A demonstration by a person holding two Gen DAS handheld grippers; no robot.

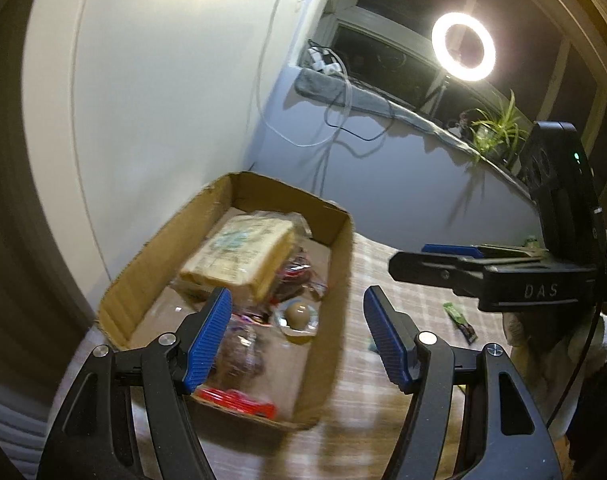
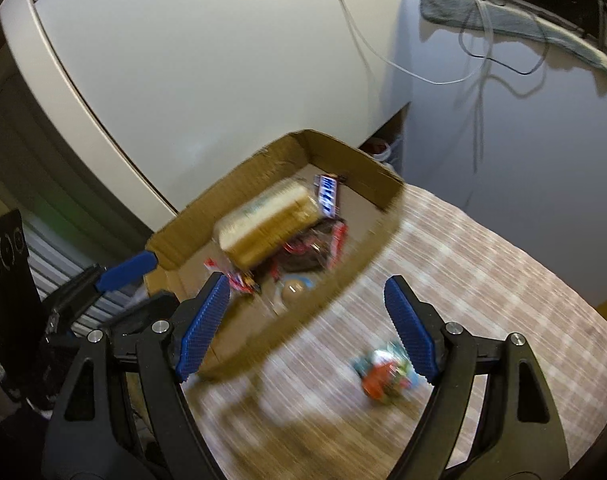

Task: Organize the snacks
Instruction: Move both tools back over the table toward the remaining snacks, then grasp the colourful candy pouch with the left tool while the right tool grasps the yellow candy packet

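A shallow cardboard box sits on a checked cloth and holds a wrapped bread loaf, a Snickers bar, dark and red snack packets and a round brown sweet in clear wrap. My left gripper is open and empty, above the box's near end. My right gripper is open and empty, over the box's right rim. A colourful snack packet lies on the cloth by the right fingertip. A green bar lies on the cloth to the right.
A white cabinet wall stands close behind the box. Cables hang down the blue wall. A ring light and a plant stand on the windowsill. The right gripper's body shows at the right of the left wrist view.
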